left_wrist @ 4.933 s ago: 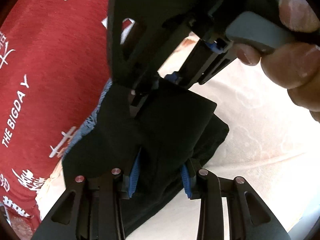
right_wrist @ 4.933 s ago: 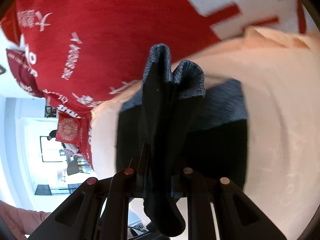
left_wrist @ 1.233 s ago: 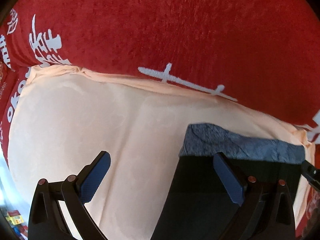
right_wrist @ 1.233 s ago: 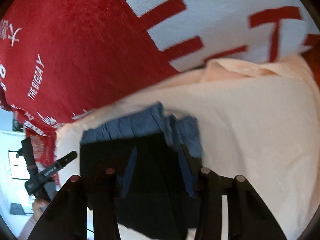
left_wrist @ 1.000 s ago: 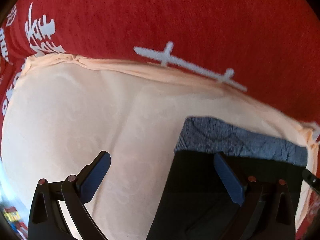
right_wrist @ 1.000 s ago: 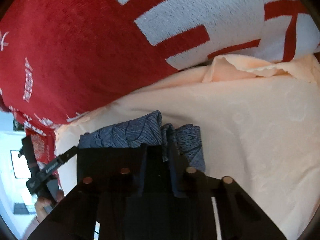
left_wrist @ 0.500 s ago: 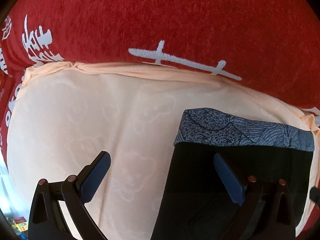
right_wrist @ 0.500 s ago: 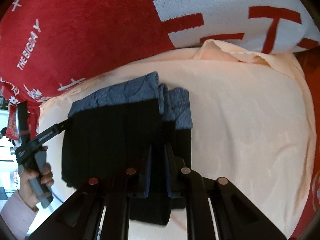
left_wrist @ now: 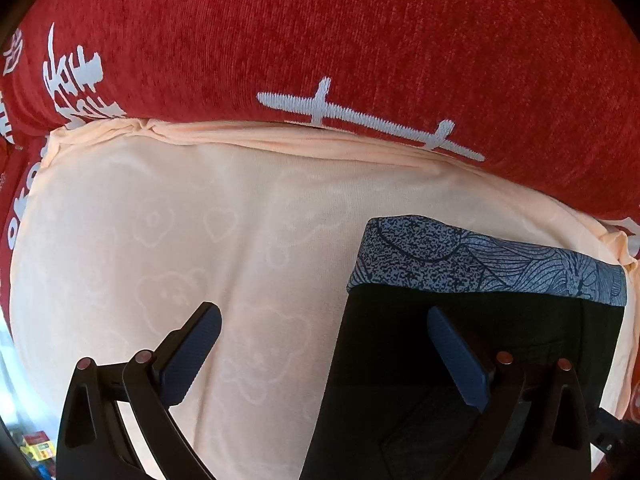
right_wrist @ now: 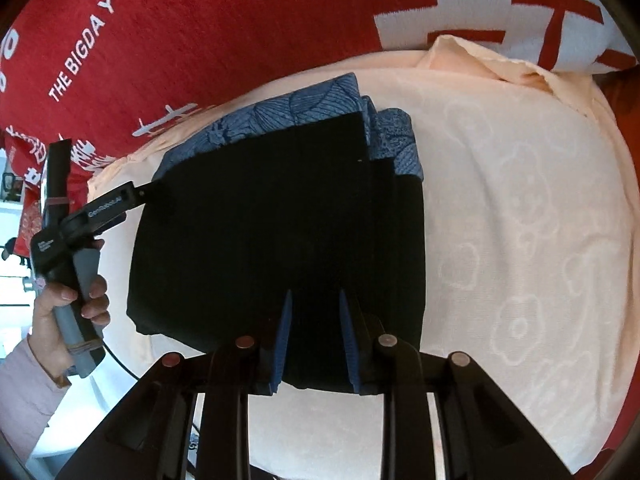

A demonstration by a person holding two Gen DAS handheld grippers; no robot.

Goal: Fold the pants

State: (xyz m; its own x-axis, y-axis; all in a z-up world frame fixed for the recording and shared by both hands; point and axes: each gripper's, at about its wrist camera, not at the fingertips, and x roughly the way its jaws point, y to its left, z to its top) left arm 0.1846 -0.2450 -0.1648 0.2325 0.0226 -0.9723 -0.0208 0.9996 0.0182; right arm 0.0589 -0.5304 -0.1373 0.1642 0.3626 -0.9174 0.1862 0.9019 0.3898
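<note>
Black pants folded; left tongs spread, right tongs just loosened, seemingly unclamped

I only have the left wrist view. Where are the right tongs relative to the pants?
Observer: The right tongs straddle the near edge of the folded pants. Their jaws have just been opening, with black cloth between the pads.
Operator: Is the fold tidy on the side away from my tongs?
Observer: Not quite. Extra layers of the blue waistband stick out past the top layer there.
Operator: What lies beyond that?
Observer: Peach sheet, then a red-and-white cushion.
</note>
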